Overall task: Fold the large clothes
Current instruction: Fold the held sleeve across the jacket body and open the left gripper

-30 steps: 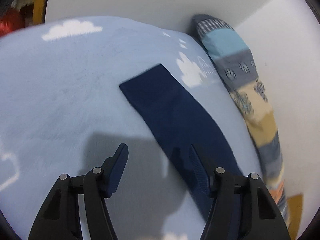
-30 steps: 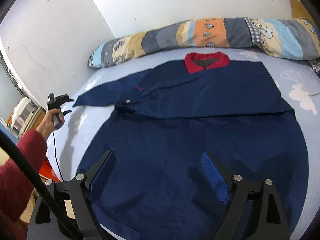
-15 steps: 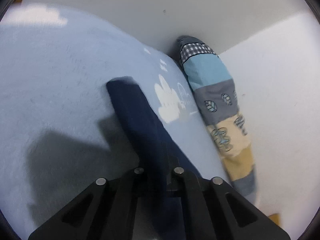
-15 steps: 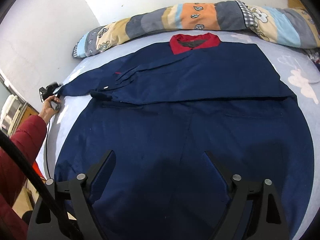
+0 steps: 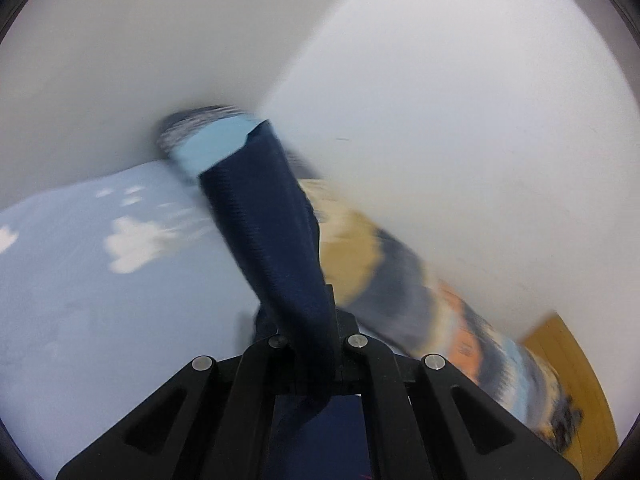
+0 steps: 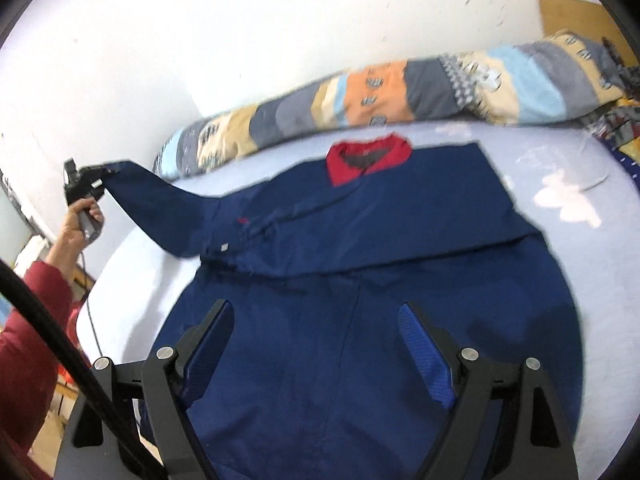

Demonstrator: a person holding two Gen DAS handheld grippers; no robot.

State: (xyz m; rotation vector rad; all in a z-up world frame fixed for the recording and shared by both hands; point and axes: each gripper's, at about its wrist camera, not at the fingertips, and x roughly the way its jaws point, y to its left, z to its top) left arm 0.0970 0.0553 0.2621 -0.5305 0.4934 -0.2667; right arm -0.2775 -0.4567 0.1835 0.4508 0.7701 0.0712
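Observation:
A large navy coat point(image 6: 360, 264) with a red collar point(image 6: 368, 158) lies spread on the light blue bed point(image 6: 580, 184), its right side folded across the chest. My left gripper point(image 5: 314, 336) is shut on the coat's left sleeve point(image 5: 268, 216) and holds it lifted off the bed; it also shows in the right wrist view point(image 6: 98, 178), with the sleeve point(image 6: 160, 204) stretched up to the left. My right gripper point(image 6: 316, 344) is open and empty above the coat's lower part.
A long patchwork bolster point(image 6: 400, 96) lies along the white wall at the head of the bed; it also shows in the left wrist view point(image 5: 440, 300). The bed's left edge is near my left hand point(image 6: 86, 220). White walls meet in a corner behind.
My left gripper, shut on the sleeve end, has lifted it off the bed and swung upward. My right gripper stays open above the coat's lower part.

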